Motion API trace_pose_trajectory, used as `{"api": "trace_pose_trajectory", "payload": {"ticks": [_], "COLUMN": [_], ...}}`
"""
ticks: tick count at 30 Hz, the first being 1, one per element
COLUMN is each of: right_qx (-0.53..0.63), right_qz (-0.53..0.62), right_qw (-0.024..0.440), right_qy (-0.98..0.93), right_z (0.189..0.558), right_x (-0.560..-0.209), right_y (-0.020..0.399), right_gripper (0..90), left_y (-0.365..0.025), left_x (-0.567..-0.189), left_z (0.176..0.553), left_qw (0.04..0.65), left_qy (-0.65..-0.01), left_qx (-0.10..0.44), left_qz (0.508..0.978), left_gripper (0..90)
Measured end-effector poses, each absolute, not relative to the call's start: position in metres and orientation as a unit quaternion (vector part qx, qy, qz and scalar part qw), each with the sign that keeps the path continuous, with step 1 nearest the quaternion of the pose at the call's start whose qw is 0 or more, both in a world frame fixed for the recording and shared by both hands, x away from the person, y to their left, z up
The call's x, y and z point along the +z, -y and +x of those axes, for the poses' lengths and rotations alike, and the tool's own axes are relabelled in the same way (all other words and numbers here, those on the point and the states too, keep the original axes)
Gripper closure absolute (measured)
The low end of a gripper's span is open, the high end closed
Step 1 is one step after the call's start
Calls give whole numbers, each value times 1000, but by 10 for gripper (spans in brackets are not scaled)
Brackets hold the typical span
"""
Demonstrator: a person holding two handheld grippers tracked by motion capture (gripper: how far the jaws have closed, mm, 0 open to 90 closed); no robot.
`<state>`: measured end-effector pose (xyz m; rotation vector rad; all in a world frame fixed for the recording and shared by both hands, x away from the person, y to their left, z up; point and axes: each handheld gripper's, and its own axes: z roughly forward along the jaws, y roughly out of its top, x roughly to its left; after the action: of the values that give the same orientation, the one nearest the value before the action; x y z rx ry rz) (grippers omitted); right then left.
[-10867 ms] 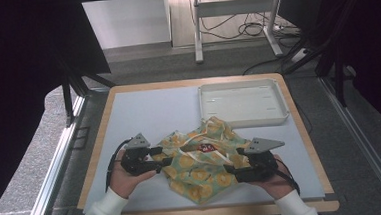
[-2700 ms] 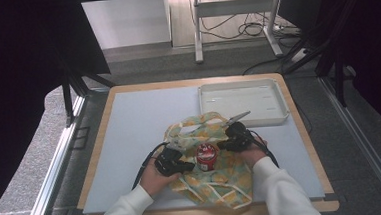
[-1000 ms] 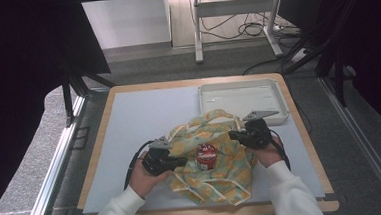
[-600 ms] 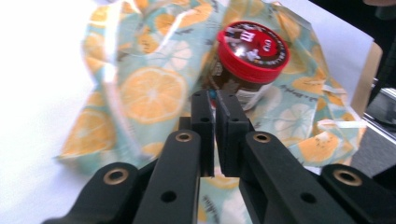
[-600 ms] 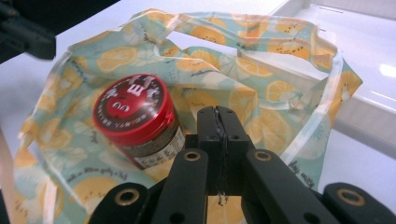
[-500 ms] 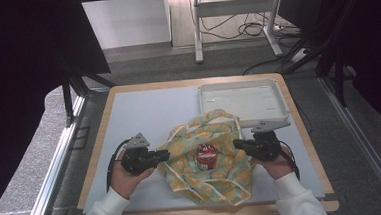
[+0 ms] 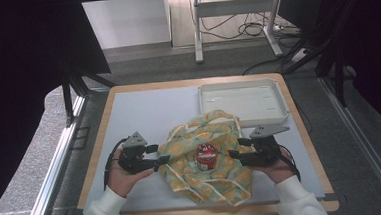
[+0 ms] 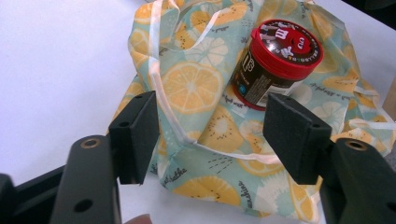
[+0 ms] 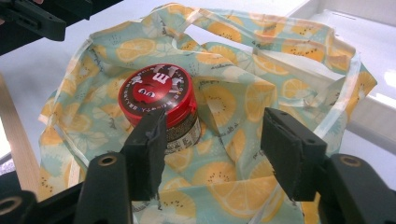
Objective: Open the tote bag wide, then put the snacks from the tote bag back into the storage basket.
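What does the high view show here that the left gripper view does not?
High view: the white tray behind the bag, the table's wooden rim, both hands, and the right gripper beside the bag, jaws open.

Left gripper view: the printed label on the jar's side, and the left gripper with jaws just opened, pads clear of the cloth.

Both: the fruit-print bag with the red-lidded jar on it.

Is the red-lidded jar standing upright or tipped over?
Upright: the jar stands on the lemon-print bag, its red lid facing up.
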<state>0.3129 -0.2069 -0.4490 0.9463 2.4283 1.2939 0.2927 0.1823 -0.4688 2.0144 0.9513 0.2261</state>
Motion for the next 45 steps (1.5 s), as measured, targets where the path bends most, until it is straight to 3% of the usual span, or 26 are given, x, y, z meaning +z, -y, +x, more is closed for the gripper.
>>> {"api": "trace_pose_trajectory", "payload": {"ticks": [7,21,45], "right_qx": [446,442,368], "right_qz": [318,298,284], "right_qw": [117,100,80], "right_qy": [-828,-840,-882], "right_z": [310,310,327], "right_x": [-446,-445,-466], "right_y": [206,188,127], "right_gripper": [367,335,125], "left_y": [-186,-189,-190], "left_x": [-465,-460,-462], "left_z": [293,292,293], "left_qw": [440,445,441], "left_qy": [-376,-365,-366], "left_qx": [103,104,99], "left_qz": [809,811,813], "left_gripper": [304,289,286]}}
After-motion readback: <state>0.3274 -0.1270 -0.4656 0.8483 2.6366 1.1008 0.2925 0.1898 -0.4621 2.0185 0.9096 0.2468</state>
